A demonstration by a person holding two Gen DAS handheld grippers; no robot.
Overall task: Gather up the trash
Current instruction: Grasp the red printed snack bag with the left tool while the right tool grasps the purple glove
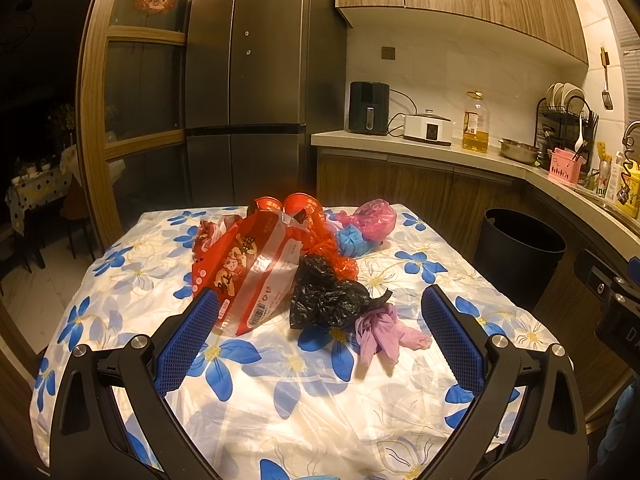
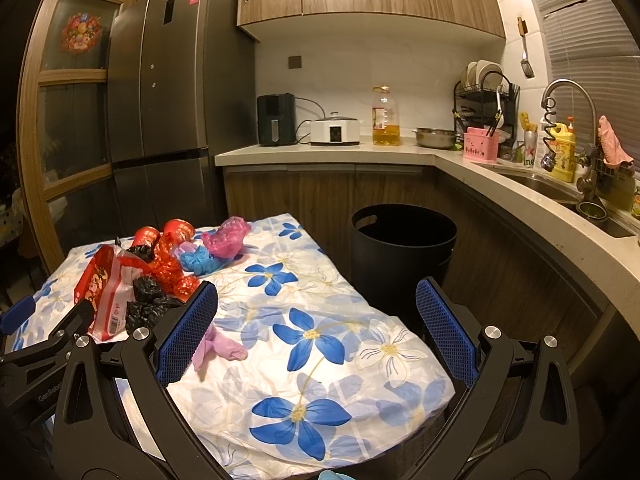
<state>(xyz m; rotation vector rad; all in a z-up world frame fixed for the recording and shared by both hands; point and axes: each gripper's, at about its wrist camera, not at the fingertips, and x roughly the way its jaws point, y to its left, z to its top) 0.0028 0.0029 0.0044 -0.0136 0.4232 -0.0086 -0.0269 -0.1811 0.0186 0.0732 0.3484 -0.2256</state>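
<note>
A pile of trash lies on the flowered tablecloth (image 1: 280, 392): a red snack bag (image 1: 244, 272), a black plastic bag (image 1: 324, 296), a purple glove (image 1: 380, 332), a red plastic bag (image 1: 320, 232), a blue glove (image 1: 354, 240), a pink bag (image 1: 378, 216). My left gripper (image 1: 318, 320) is open and empty, its jaws either side of the black bag and purple glove, short of them. My right gripper (image 2: 316, 316) is open and empty over the table's right part, with the purple glove (image 2: 222, 348) by its left finger. The black trash bin (image 2: 402, 260) stands right of the table.
A counter (image 2: 320, 156) with an air fryer (image 2: 276, 120), a cooker, an oil bottle (image 2: 385, 118) and a dish rack runs behind and to the right, with a sink (image 2: 560, 188). A tall fridge (image 2: 168, 100) stands behind the table. The other gripper shows at the left edge (image 2: 48, 328).
</note>
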